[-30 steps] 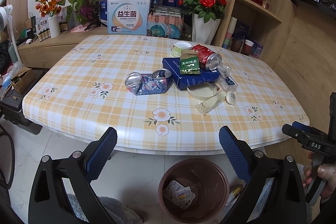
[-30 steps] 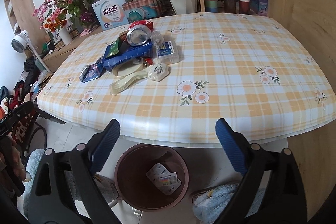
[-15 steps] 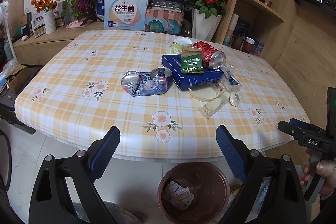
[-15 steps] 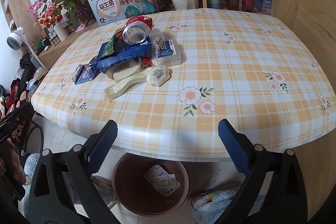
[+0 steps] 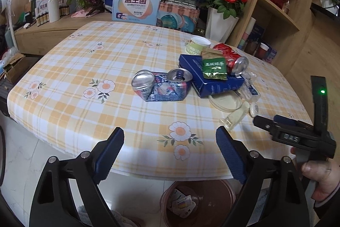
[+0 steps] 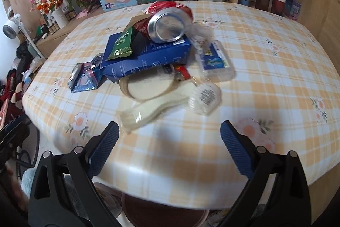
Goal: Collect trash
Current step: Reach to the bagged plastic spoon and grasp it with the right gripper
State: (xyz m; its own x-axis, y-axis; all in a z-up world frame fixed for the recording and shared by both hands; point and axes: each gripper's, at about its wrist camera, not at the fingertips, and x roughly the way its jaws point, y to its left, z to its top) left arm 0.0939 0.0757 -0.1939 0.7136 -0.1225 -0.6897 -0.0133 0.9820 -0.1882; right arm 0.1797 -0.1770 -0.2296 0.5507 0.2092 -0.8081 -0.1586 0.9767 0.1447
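Observation:
A trash pile lies on the checked table (image 5: 85, 69): a crushed blue can (image 5: 161, 86), a blue box (image 5: 212, 80) with a green tea packet (image 5: 213, 68) and a red can (image 5: 230, 57) on top. My left gripper (image 5: 169, 131) hovers over the table's near edge, its jaws closing with nothing between them. My right gripper (image 6: 170, 125) is open and empty, just short of a flat clear wrapper (image 6: 148, 110) and a white round pack (image 6: 205, 98). The red can (image 6: 167, 22) sits on the blue box (image 6: 148, 56). A brown bin (image 5: 197, 201) stands below.
A paper cup (image 5: 196, 46), a round lid (image 6: 146, 86) and a clear plastic pack (image 6: 214, 63) also lie in the pile. Flower vases and boxes line the back. Wooden shelves (image 5: 276, 3) stand at right. A hand (image 5: 318, 176) holds the other gripper at the right.
Both grippers moved forward and down toward the table. In the right wrist view the pile is now much closer and the bin has slipped mostly under the table edge.

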